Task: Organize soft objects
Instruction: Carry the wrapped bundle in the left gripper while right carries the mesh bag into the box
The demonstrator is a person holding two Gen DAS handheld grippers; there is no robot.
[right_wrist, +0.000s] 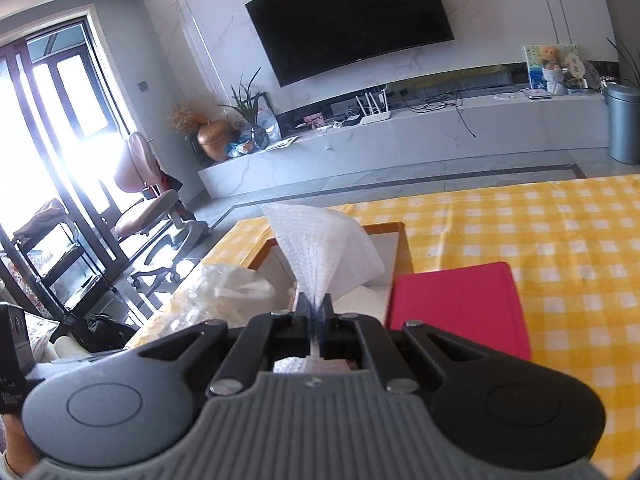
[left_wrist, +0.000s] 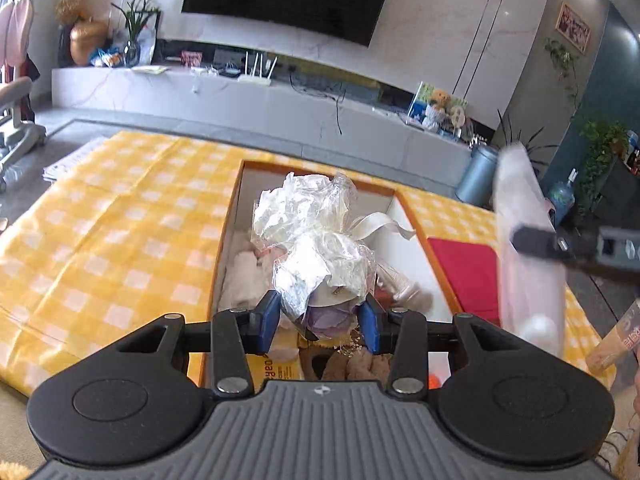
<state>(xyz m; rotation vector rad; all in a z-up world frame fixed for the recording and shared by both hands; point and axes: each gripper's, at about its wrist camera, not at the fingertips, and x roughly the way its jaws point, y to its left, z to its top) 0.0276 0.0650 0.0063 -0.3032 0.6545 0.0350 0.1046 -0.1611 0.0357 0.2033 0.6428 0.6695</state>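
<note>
The bouquet [left_wrist: 320,256], crinkly film around soft flowers, sits over the box [left_wrist: 224,248] on the table [left_wrist: 100,220]: light, crushable, best held low at the stem end. The left tool [left_wrist: 320,316] grips it there, half-open. The right tool [right_wrist: 314,312], fully closed, pinches flimsy bubble wrap [right_wrist: 320,248].

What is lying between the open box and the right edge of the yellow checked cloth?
A red flat mat lies there on the yellow checked cloth, against the open box; the right wrist view shows it best.
</note>
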